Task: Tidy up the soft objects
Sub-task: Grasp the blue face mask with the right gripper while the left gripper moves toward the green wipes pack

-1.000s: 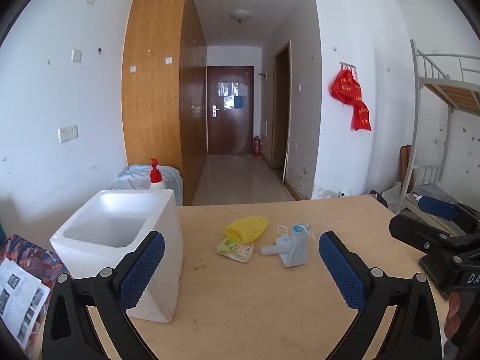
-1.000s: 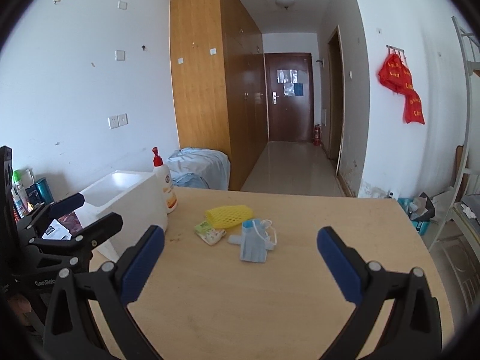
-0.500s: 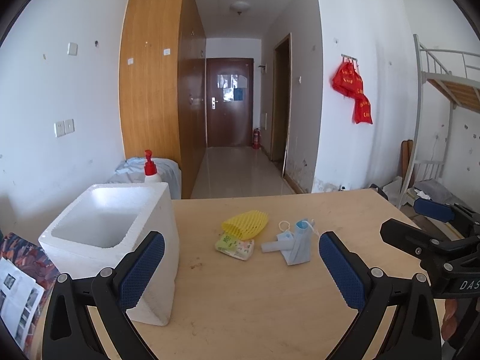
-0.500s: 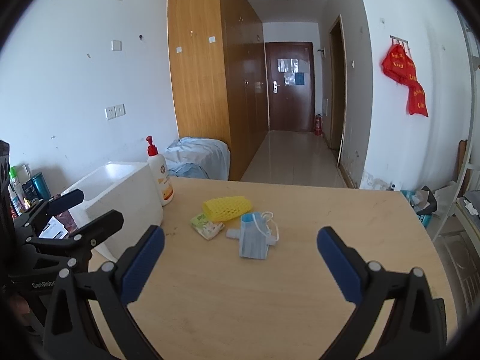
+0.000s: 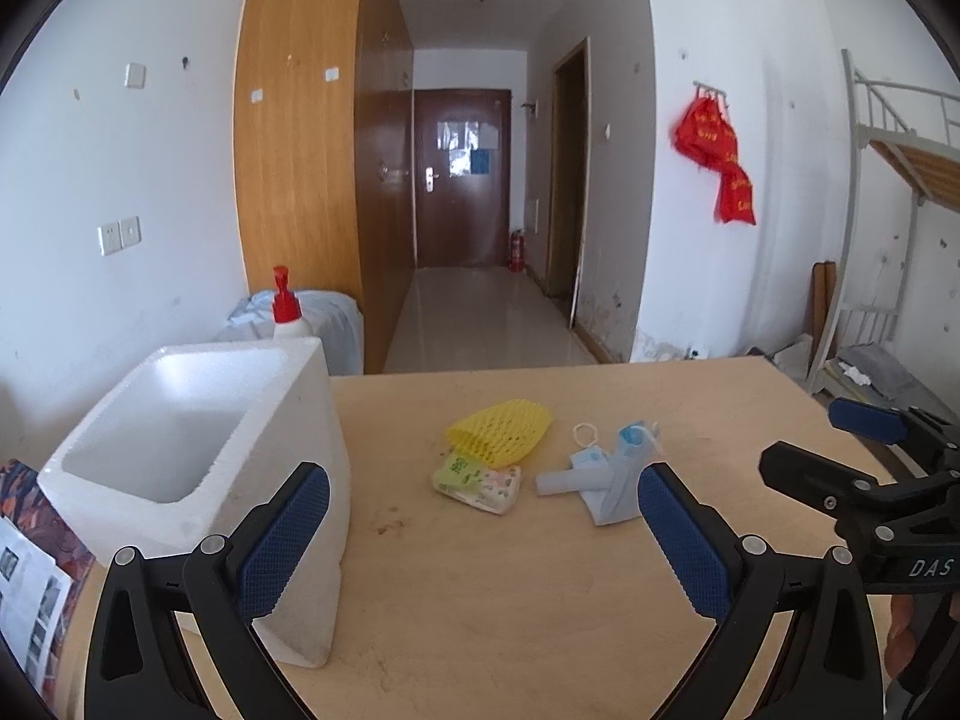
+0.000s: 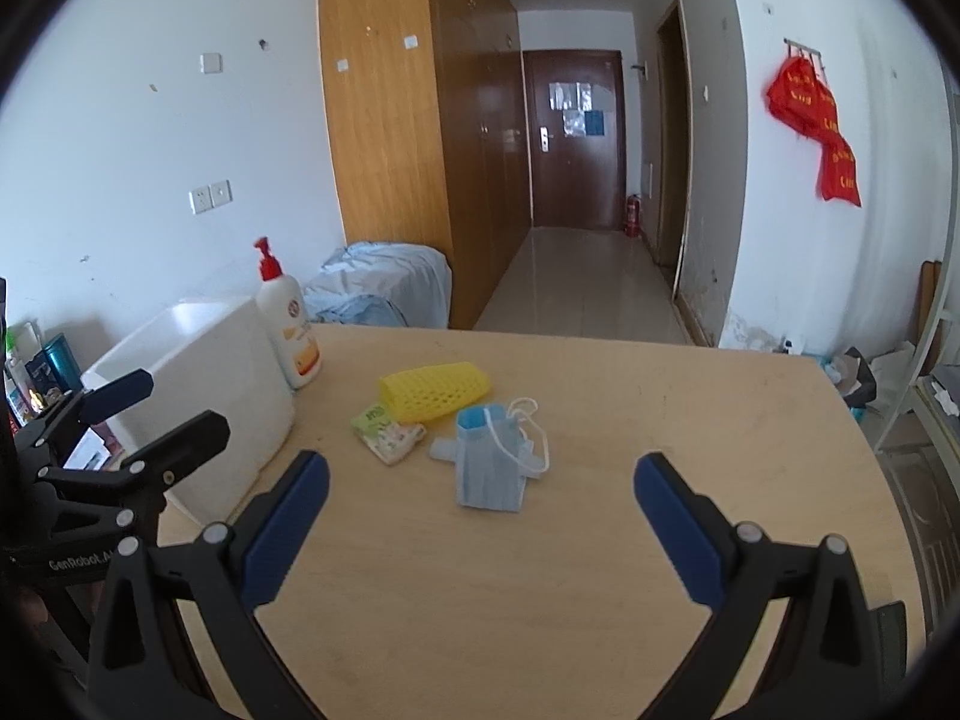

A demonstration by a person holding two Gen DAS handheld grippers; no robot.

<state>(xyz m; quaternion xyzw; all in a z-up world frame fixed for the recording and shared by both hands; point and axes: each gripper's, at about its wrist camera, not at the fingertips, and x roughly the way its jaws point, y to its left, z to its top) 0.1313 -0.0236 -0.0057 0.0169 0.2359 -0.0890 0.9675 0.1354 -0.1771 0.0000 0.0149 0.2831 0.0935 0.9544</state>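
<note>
Three soft items lie together mid-table: a yellow foam net sleeve (image 5: 501,437) (image 6: 435,390), a small green tissue packet (image 5: 477,482) (image 6: 389,435) and a blue face mask (image 5: 606,477) (image 6: 492,462) with white ear loops. A white foam box (image 5: 198,456) (image 6: 198,387) stands open-topped at the left. My left gripper (image 5: 480,540) is open, hovering short of the items, its left finger in front of the box. My right gripper (image 6: 480,525) is open just short of the mask. Each gripper shows at the edge of the other's view, empty.
A lotion pump bottle (image 6: 287,330) with a red top stands behind the box. Magazines (image 5: 30,576) lie at the table's left edge. The wooden table (image 6: 660,420) ends at a hallway beyond; a bunk bed frame (image 5: 888,180) stands to the right.
Both grippers have tilted down and edged forward, so the soft items and the box appear a little closer. Both stay open and nothing on the table has moved.
</note>
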